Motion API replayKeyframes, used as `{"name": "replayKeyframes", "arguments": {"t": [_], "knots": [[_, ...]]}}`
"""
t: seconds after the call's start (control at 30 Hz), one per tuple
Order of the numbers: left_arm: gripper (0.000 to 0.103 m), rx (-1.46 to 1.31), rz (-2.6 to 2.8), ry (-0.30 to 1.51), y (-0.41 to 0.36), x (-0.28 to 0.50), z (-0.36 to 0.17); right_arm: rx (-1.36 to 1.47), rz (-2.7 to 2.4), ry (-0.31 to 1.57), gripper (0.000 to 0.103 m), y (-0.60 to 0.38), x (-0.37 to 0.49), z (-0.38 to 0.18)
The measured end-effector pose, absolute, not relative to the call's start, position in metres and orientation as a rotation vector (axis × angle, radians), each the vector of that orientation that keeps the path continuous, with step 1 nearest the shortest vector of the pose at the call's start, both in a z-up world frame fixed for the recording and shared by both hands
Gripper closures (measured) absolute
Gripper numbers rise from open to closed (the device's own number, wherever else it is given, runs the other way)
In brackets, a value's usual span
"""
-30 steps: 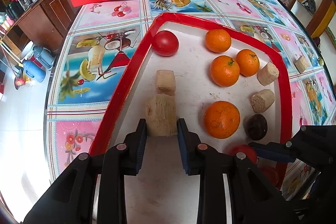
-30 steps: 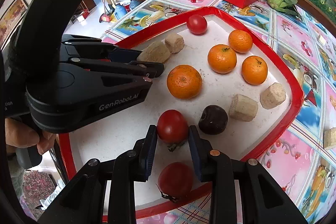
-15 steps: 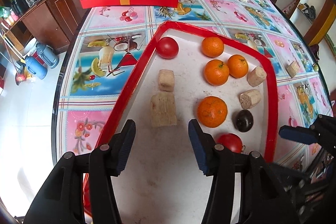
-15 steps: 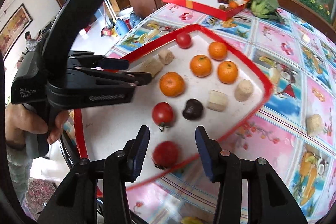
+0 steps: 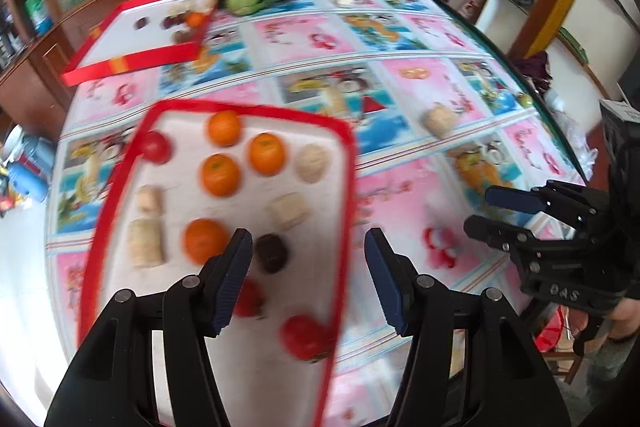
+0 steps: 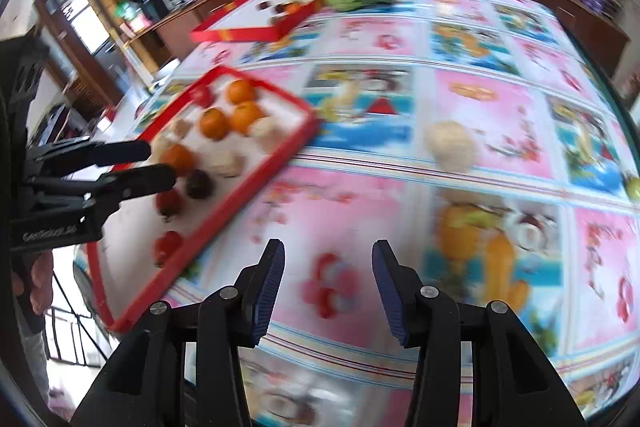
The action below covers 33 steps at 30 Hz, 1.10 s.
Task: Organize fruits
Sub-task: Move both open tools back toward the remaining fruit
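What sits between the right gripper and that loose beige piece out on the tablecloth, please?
Only bare patterned tablecloth: in the right wrist view, nothing stands between the open right gripper and the beige piece.

My left gripper hangs over the near tray's right rim; my right gripper hangs over the tablecloth, right of it.

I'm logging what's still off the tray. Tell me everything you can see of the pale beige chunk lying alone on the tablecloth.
The pale beige chunk is a stubby, roughly cylindrical piece with a rough, fibrous-looking surface, blurred in both views. It lies on its side on the patterned tablecloth, outside and to the right of the red-rimmed tray, touching nothing else. Neither claw is near it; both are open and empty.
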<state>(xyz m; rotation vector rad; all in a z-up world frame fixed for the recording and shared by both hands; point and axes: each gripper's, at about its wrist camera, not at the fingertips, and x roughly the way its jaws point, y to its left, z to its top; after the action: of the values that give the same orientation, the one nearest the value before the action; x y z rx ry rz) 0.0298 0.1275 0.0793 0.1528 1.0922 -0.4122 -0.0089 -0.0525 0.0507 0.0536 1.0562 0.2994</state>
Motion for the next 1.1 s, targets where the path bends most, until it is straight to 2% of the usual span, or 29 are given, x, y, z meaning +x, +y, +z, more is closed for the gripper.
{"name": "replayKeyframes", "arguments": {"t": [0.33,0.63,1.1], "knots": [[0.046,0.174,-0.509,1.115,0.031,0.038,0.062,0.171,0.07,1.024,0.055,-0.184,-0.015,0.05],[0.046,0.13,-0.461,1.135,-0.004,0.064,0.034,0.241,-0.101,1.0,0.055,-0.287,0.012,0.045],[0.046,0.164,-0.43,1.134,-0.039,0.092,0.022,0.18,-0.173,1.05,0.056,-0.329,0.077,0.02]]}}
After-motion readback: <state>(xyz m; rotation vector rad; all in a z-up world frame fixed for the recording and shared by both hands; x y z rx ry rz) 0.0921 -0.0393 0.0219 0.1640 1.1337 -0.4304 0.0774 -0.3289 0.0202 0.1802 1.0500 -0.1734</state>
